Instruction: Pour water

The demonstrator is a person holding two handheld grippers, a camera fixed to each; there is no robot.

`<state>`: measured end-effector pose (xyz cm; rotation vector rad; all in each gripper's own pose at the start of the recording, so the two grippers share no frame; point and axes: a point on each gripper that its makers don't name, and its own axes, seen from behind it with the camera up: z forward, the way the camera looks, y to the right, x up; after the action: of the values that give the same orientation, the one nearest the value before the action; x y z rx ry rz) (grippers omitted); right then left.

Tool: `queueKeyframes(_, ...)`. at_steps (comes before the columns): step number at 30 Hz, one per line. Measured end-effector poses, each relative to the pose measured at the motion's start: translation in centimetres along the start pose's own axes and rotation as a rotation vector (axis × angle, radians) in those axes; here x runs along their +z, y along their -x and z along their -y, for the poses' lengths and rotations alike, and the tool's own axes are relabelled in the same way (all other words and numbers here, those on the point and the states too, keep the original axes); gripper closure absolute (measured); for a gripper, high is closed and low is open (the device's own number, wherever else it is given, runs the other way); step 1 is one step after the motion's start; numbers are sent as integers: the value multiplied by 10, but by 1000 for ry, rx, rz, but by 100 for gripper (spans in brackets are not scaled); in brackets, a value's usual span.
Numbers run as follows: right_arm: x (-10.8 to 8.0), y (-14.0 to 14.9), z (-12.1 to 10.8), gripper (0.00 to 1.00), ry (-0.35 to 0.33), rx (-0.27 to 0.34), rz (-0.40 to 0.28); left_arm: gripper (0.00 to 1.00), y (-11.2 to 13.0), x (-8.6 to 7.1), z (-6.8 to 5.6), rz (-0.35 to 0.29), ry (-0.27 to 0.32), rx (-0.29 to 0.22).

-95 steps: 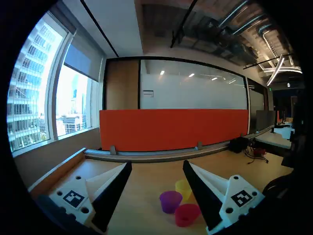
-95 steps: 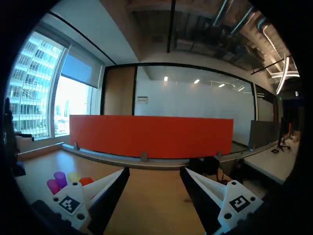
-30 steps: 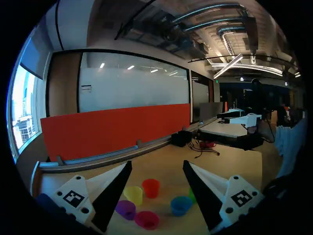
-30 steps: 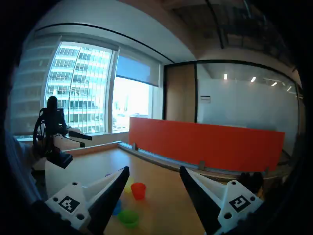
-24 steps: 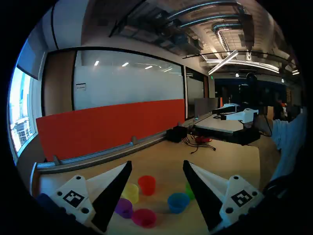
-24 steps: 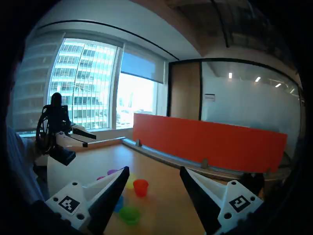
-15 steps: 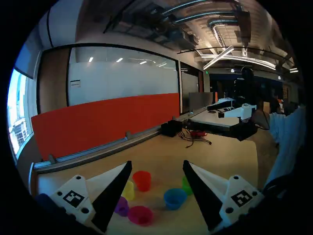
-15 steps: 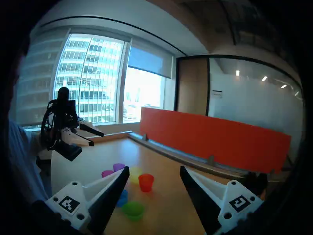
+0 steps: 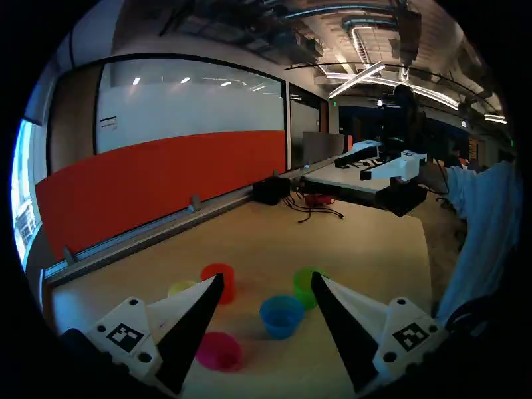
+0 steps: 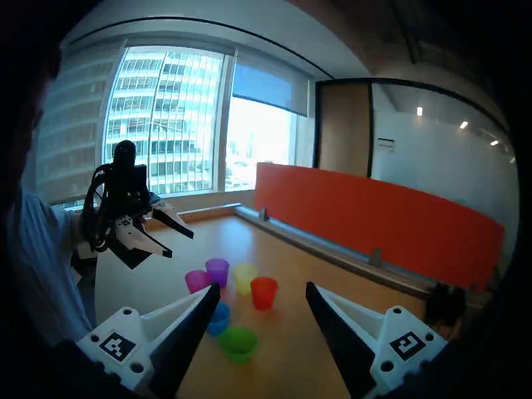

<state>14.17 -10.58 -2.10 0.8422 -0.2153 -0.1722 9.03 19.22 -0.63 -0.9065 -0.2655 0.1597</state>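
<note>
In the left gripper view, the left gripper point(image 9: 266, 275) hung above the wooden table point(image 9: 359, 246). Its two fingers were spread wide and grasped nothing. Nearest, just beside the left finger, stood the pink cup point(image 9: 218, 350). A little farther, in the gap between the fingers, was the blue cup point(image 9: 281, 316). Beyond it to the right stood the green cup point(image 9: 306, 284), partly hidden by the right finger. To the left was the red cup point(image 9: 221, 278), with the yellow cup point(image 9: 179, 288) just beside it on its left. All stood upright, mouths up; whether any held water could not be told. Farther right, a person in a pale blue sleeve point(image 9: 479, 219) held the right gripper point(image 9: 348, 171) in the air, its fingers apart and empty. Near the table's far edge lay a black box point(image 9: 271, 190) and cables point(image 9: 319, 203), and the orange partition point(image 9: 166, 173) ran along the far left side.

In the right gripper view, the right gripper's own fingers were released too, with nothing in them. The green cup was nearest, between the fingers, and the blue cup sat just beside the left finger. Behind these were the red and yellow cups, then the purple cup point(image 10: 217, 270) with the pink one at its left. Far left, the left gripper hovered open above the table, apart from the cups, in front of the windows point(image 10: 166, 126).
</note>
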Motion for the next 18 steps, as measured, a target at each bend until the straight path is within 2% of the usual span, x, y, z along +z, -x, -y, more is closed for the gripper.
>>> queueKeyframes(18, 12, 45, 5, 0, -53, -2, 96, 3, 53, 27, -17, 117, 61, 16)
